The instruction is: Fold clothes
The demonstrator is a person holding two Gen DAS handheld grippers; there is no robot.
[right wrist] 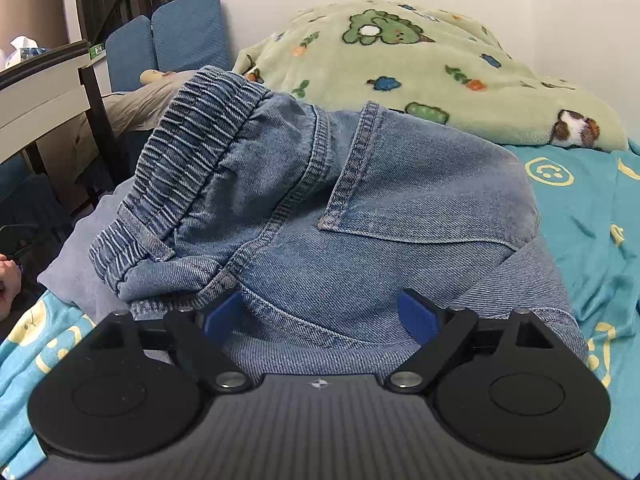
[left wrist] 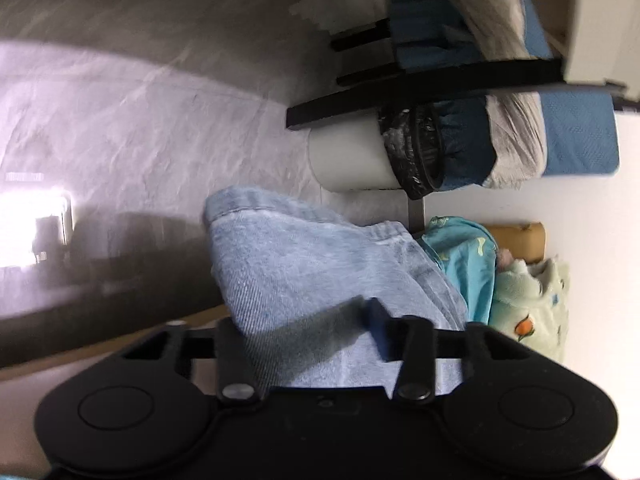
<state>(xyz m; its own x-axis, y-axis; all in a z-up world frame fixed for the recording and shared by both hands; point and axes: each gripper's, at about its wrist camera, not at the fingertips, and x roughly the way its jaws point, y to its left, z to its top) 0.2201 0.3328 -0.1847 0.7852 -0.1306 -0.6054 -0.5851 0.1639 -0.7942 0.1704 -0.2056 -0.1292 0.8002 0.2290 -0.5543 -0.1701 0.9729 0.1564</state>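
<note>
A pair of blue jeans (right wrist: 320, 208) lies bunched on the bed, its elastic waistband (right wrist: 192, 152) up at the left and a back pocket facing me. My right gripper (right wrist: 320, 316) stands open at the near edge of the pile, with denim between its blue pads (right wrist: 416, 316) and not pinched. The left wrist view is rolled sideways. A paler part of the jeans (left wrist: 304, 264) hangs there at the bed's edge. My left gripper (left wrist: 308, 320) is shut on that cloth, which drapes over and hides one finger.
Behind the jeans a green fleece blanket (right wrist: 420, 64) with cartoon prints is heaped on the turquoise sheet (right wrist: 592, 216). Blue cushions (right wrist: 176, 36) and a dark frame (right wrist: 96, 120) stand at the left. A white bin with a black liner (left wrist: 348, 156) stands on the floor beside the bed.
</note>
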